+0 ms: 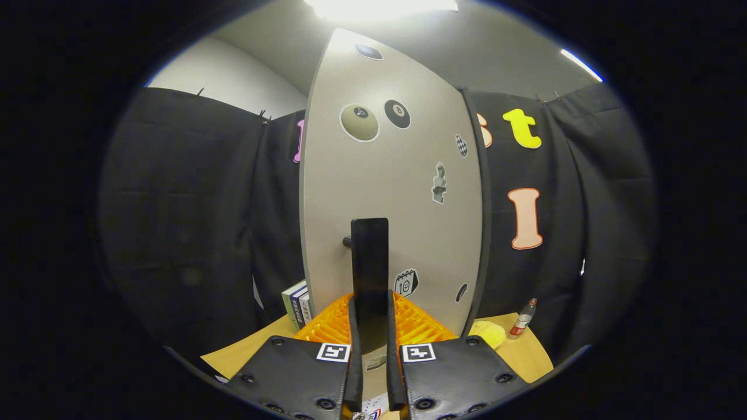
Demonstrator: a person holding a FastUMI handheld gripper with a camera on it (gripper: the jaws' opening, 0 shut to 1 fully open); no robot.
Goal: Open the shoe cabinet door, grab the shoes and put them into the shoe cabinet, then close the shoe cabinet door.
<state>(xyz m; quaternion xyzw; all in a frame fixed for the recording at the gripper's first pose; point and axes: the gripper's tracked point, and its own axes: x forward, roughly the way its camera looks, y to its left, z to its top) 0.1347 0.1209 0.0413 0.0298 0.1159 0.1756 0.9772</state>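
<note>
Overhead ceiling light (379,7) blown out w/ glare; booth dim, sharp centre, strong fisheye bending at edges.

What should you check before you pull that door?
1. Fingers around the handle: ok, the gripper is closed on it.
2. Grip is firm: cannot tell.
3. Door shut or open: cannot tell.
4. Orange basket just below the door, near the fingers: not ok, it may block the swing.
5. Bottle beside the door: ok, standing apart.
6. Shoes ready: cannot tell.
</note>
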